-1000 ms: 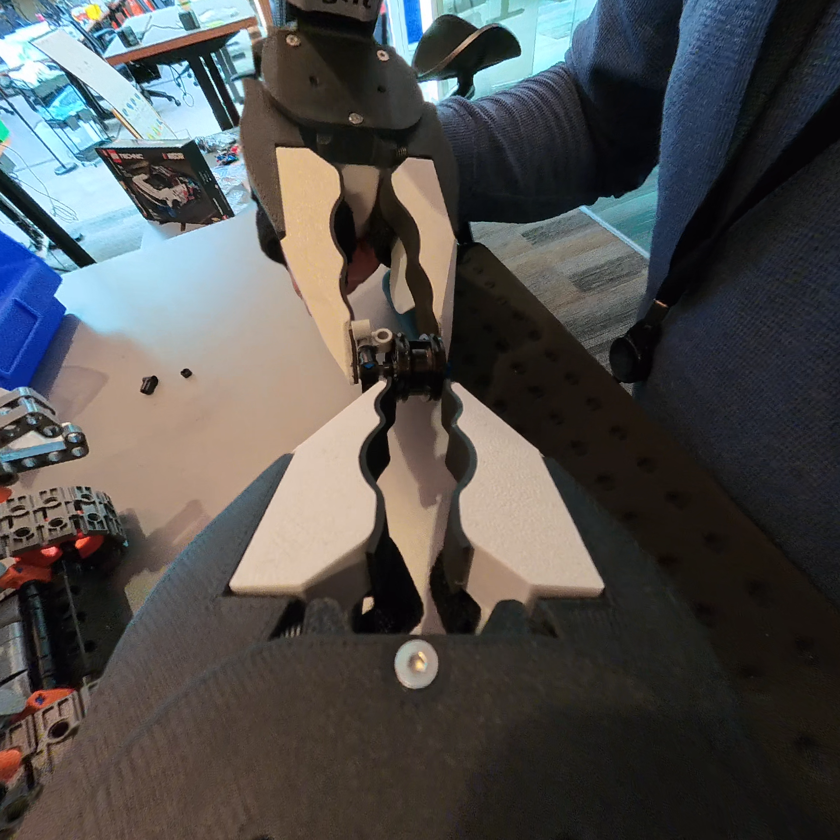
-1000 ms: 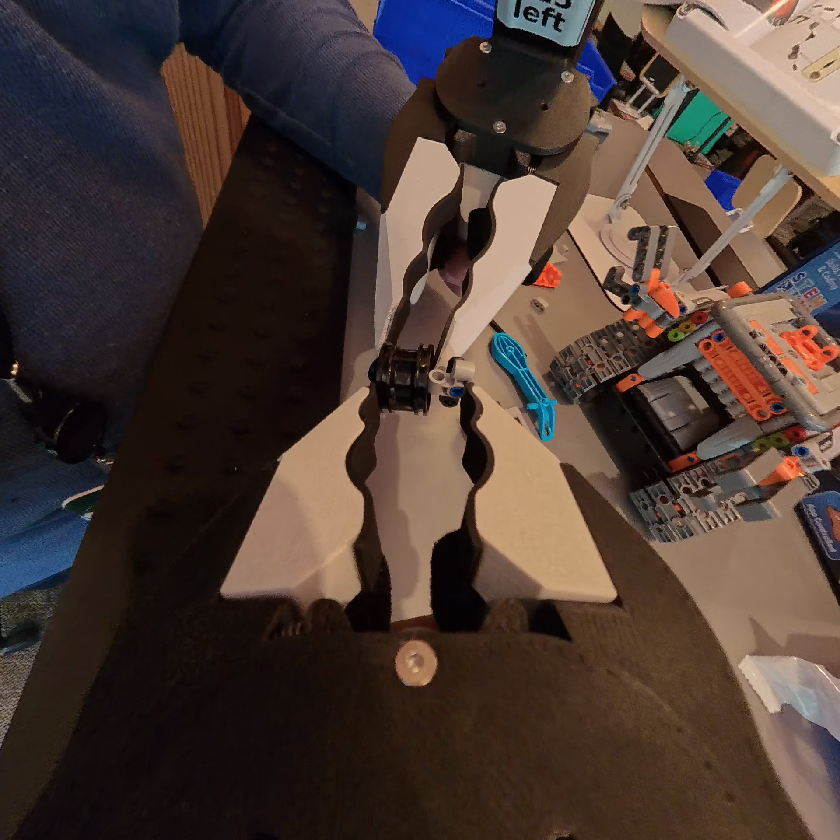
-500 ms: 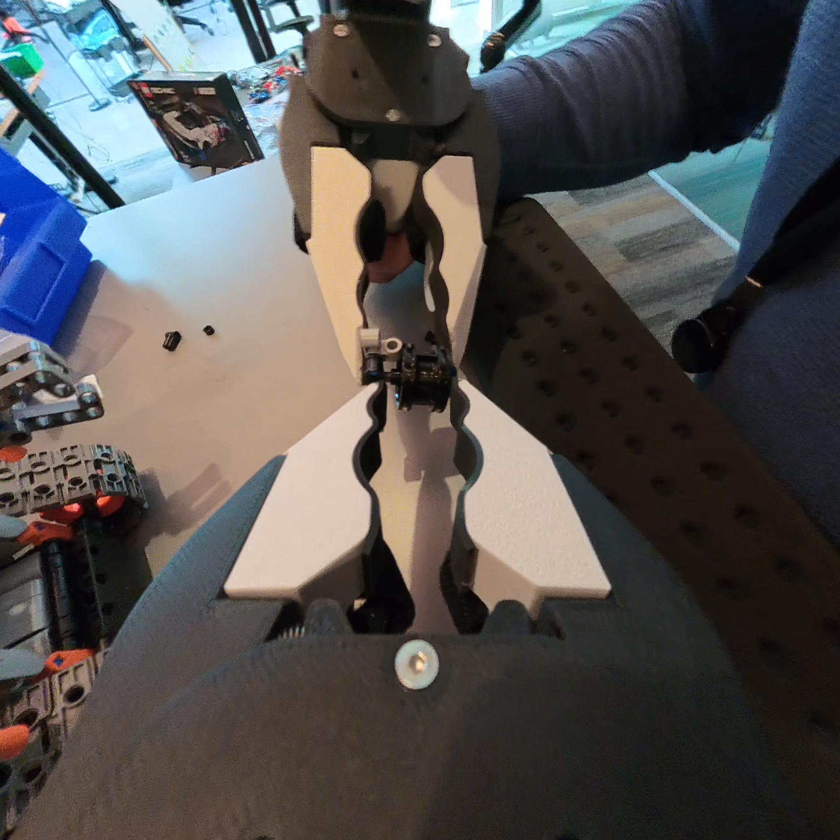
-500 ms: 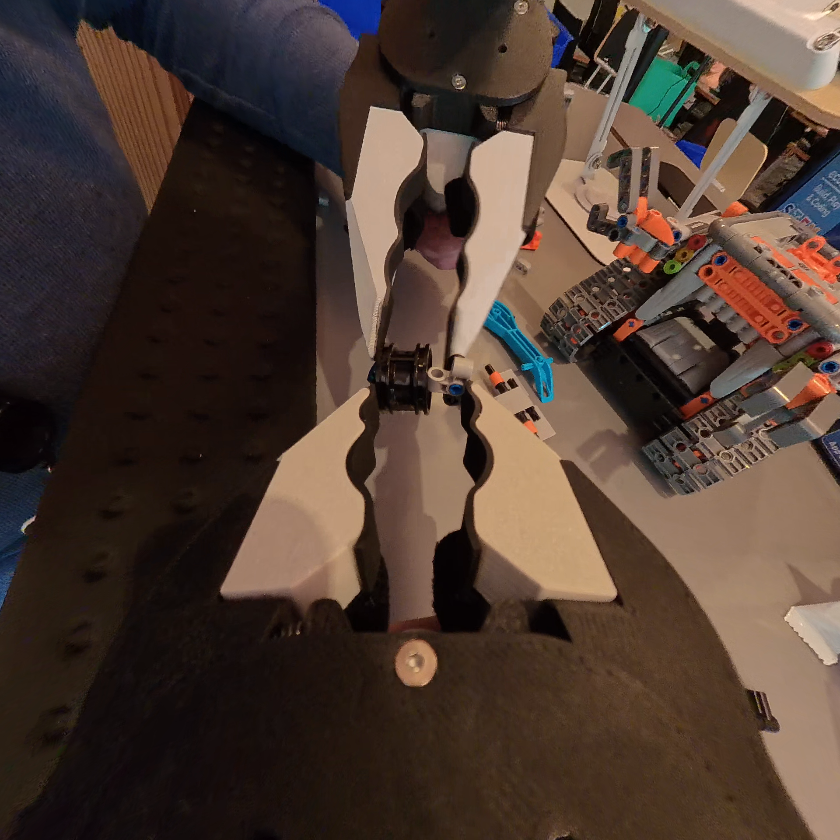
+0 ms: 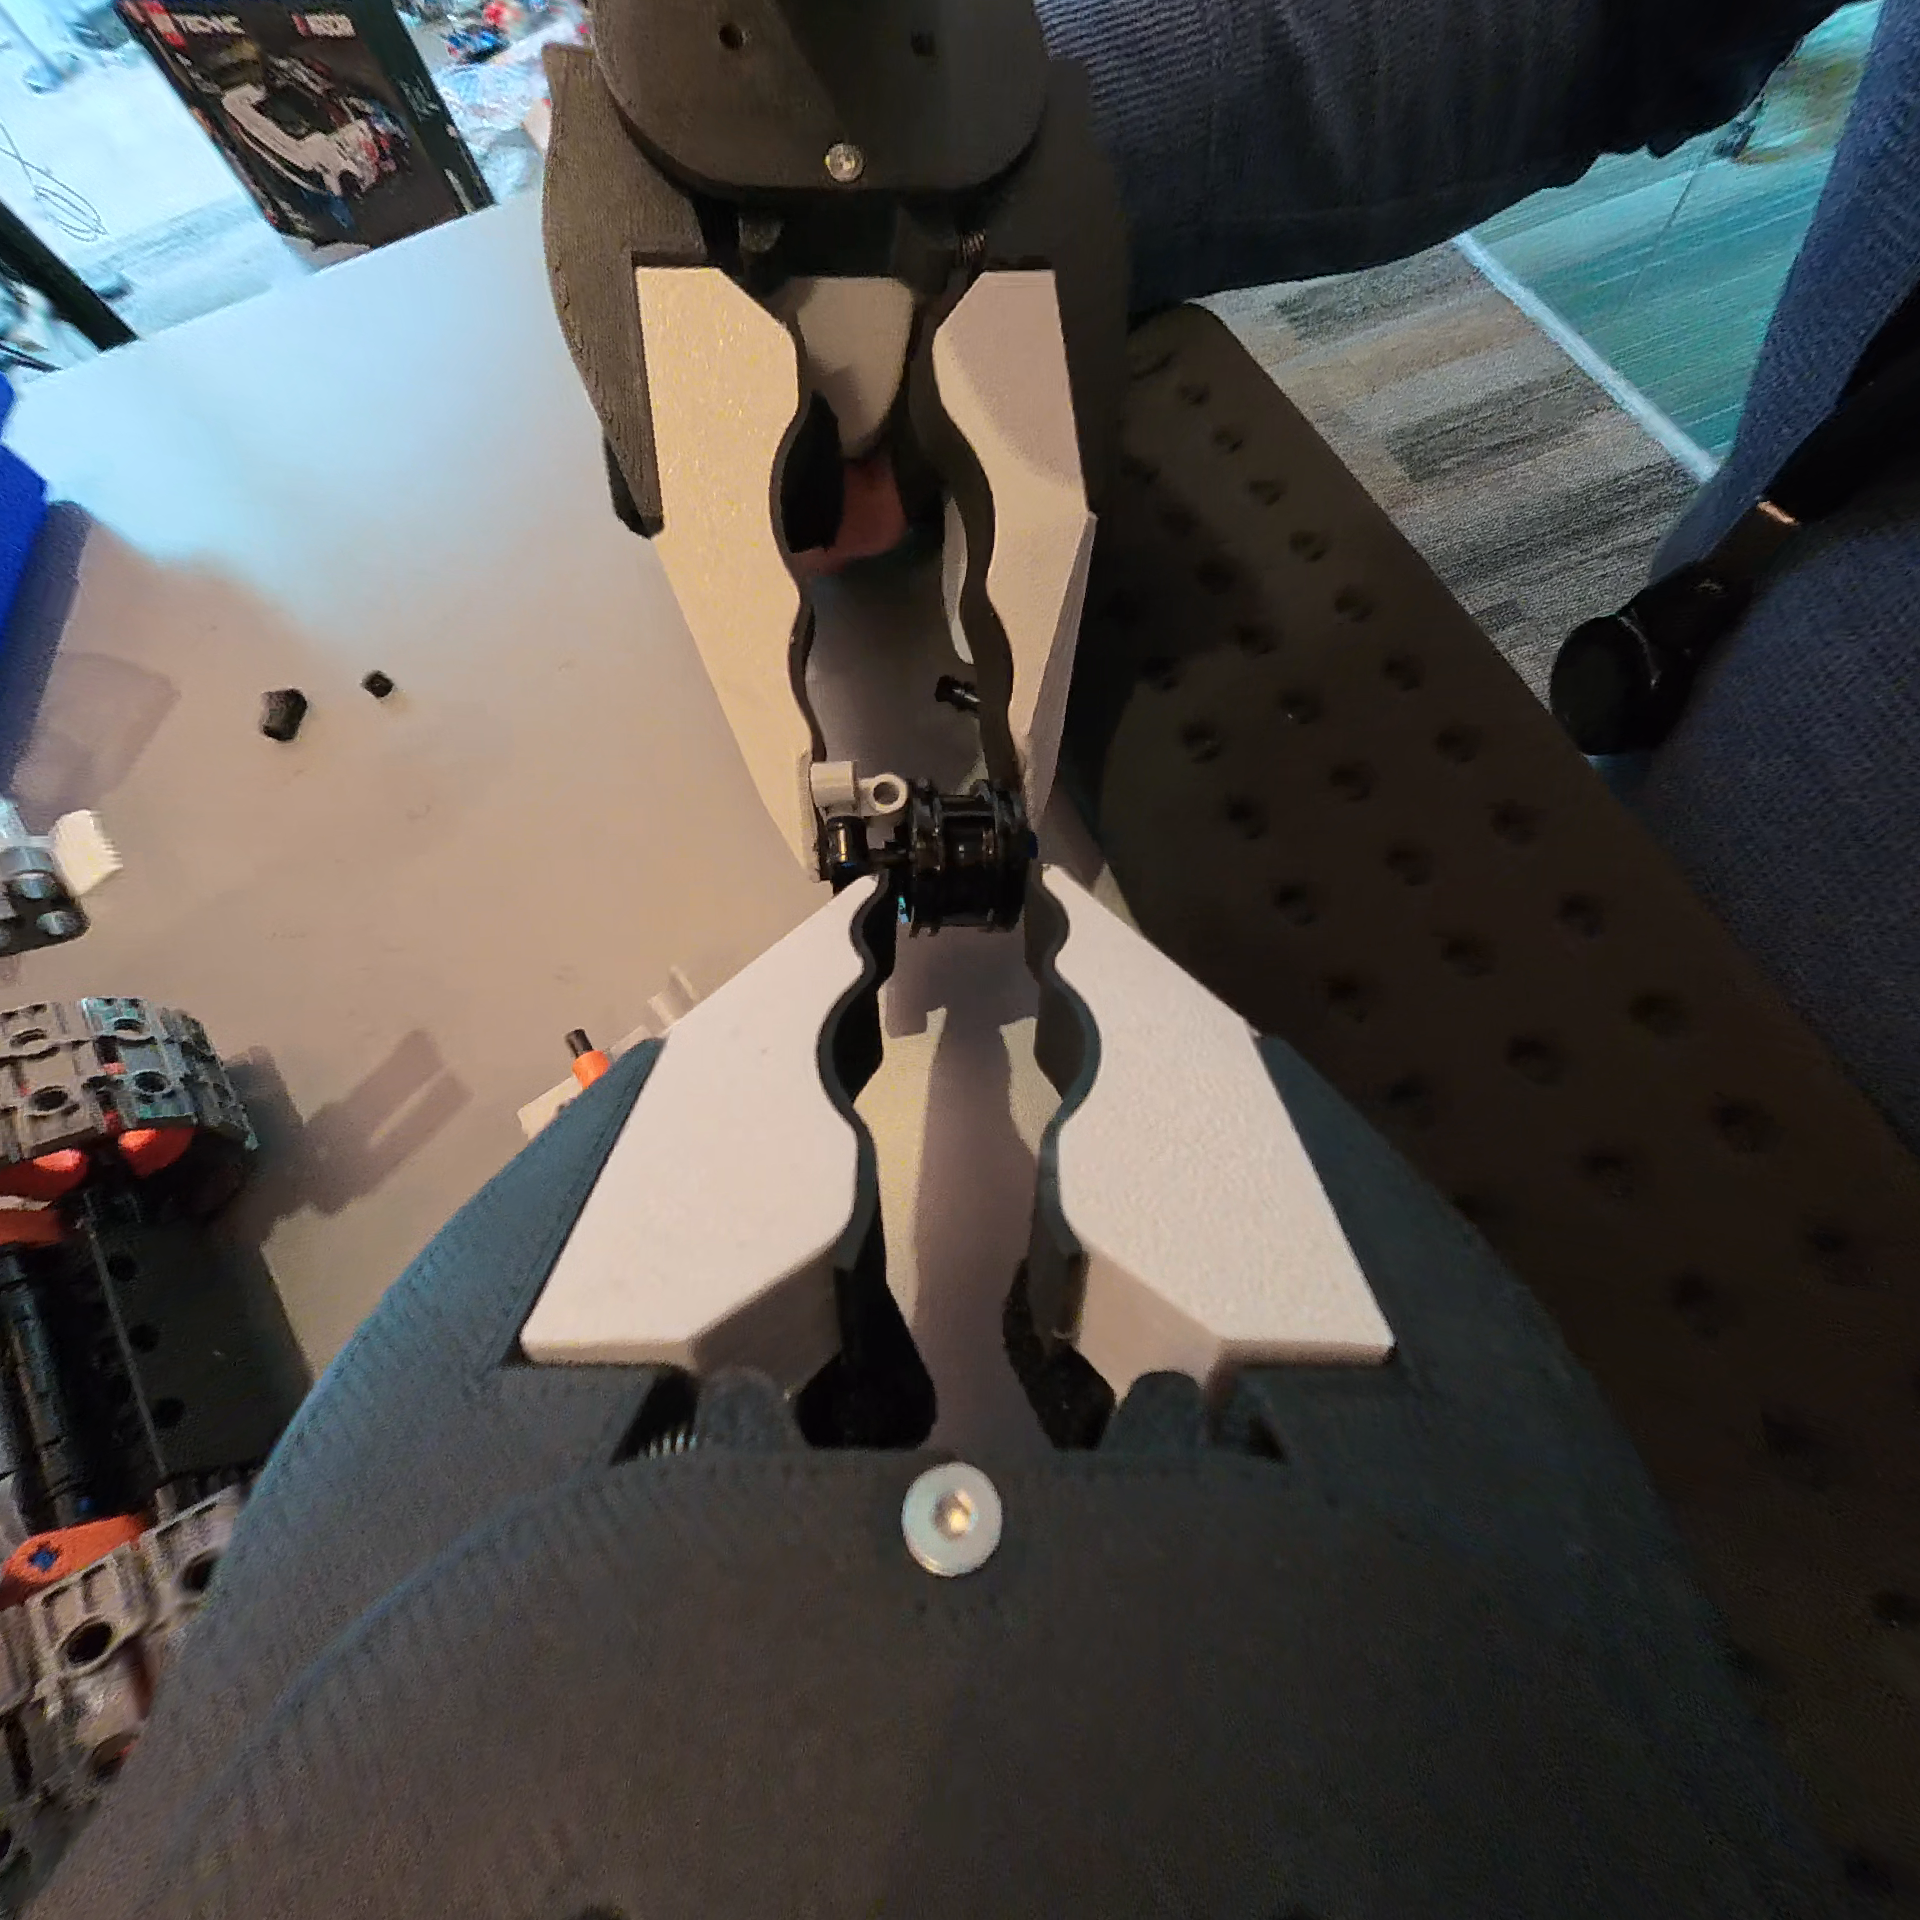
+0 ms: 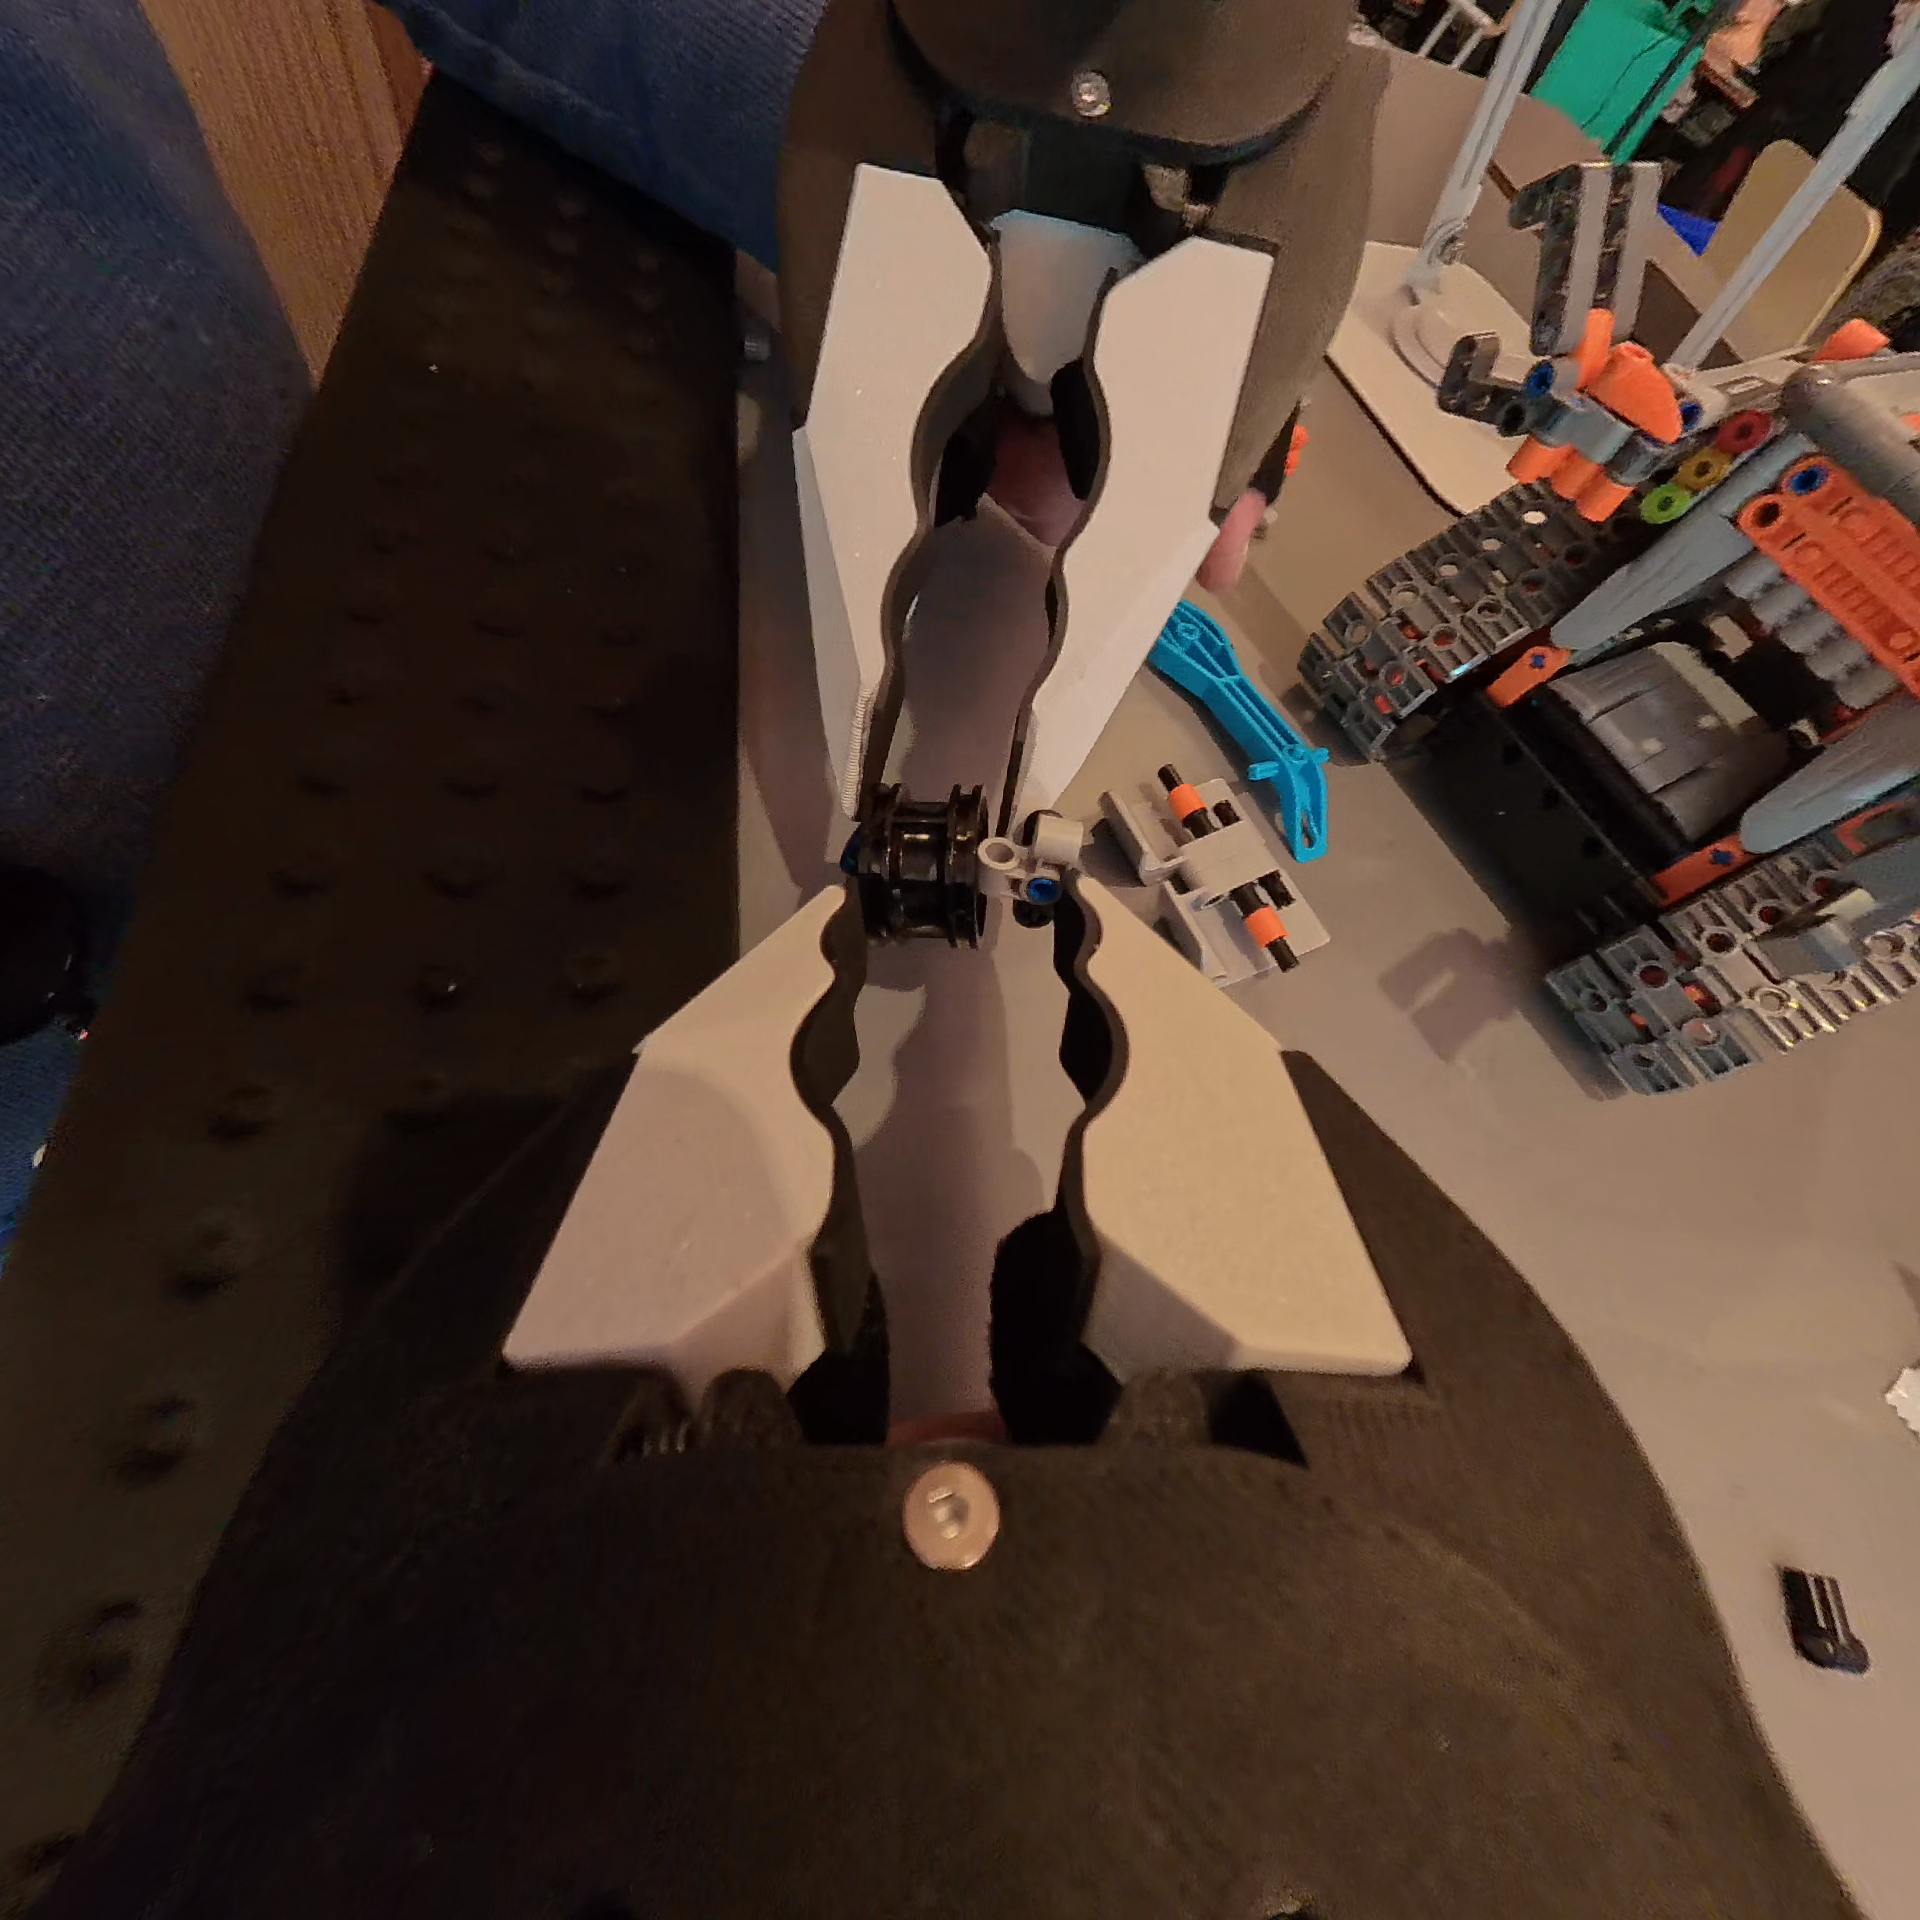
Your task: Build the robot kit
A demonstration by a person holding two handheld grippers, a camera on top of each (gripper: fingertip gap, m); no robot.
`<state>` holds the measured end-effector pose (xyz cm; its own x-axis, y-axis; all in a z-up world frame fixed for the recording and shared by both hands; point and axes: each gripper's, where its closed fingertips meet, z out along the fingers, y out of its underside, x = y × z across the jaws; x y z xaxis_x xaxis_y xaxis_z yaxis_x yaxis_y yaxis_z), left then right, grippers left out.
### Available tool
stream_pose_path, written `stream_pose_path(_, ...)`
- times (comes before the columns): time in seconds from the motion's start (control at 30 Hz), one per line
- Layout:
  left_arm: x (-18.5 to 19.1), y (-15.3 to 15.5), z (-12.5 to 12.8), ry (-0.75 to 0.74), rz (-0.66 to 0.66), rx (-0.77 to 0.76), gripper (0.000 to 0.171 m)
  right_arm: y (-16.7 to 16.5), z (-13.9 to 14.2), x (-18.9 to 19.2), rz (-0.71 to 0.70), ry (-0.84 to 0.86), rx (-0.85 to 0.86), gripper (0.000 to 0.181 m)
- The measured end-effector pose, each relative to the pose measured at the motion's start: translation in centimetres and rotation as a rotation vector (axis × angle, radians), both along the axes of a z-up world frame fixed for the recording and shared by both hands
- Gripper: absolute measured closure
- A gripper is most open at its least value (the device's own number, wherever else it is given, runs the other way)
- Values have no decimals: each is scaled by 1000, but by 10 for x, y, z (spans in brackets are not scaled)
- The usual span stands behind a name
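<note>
just above the near edge of the grey table (image 5: 364, 520), where it meets a black perforated board (image 5: 1455, 831), both claws meet tip to tip on one tiny part, held up in the air. it's a black wheel (image 5: 961, 862) with a white connector (image 5: 857, 800) and a blue pin stuck on one side.

the left gripper (image 5: 961, 904) is closed down most of the way, its tips pinching the wheel across its two faces. the right gripper (image 6: 956, 914) sits a touch wider, one tip on the wheel's far face and the other by the connector end. looks like it's clamping the pair together, though i can't tell for sure how firm that contact is.

my take on holding this well: keep both sets of tips square to the wheel and don't twist one against the other, since that connector is small and could pop off sideways.

off to the side are a grey and orange tracked model (image 6: 1662, 727), a blue lever tool (image 6: 1247, 707) and some grey bits with orange pins (image 6: 1216, 873).

as for writing, only a dark box (image 5: 301, 114) at the back has any, printed above a picture of a white car.
</note>
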<state>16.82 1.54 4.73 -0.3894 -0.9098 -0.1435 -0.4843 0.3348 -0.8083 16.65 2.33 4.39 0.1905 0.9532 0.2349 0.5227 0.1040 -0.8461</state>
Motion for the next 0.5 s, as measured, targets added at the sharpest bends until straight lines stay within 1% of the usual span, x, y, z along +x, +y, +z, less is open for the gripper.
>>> stream_pose_path(0.07, 1, 4, 4, -23, 25, 34, 148, 3, 3, 1, -15, 20, -9, 148)
stream_pose_path(0.1, 2, 9, 7, -34, 59, 49, 137, 4, 4, 1, -18, 29, -13, 147)
stream_pose_path(0.17, 4, 15, 8, -39, 92, 68, 126, 5, 3, 1, -24, 25, -11, 147)
stream_pose_path(0.2, 4, 13, 7, -35, 84, 69, 126, 5, 4, 1, -28, 28, -11, 147)
stream_pose_path(0.27, 6, 10, -2, 2, 78, 62, 120, 2, 8, -1, -11, 55, -19, 147)
stream_pose_path(0.3, 7, 6, -4, 9, 57, 54, 127, 1, 6, -2, -2, 42, -18, 147)
stream_pose_path(0.4, 7, 7, -4, -7, 46, 96, 130, 0, 5, -3, 2, 37, -7, 147)
stream_pose_path(0.5, 5, 5, -10, 26, 33, 128, 130, -1, 0, -4, 7, -1, 5, 148)
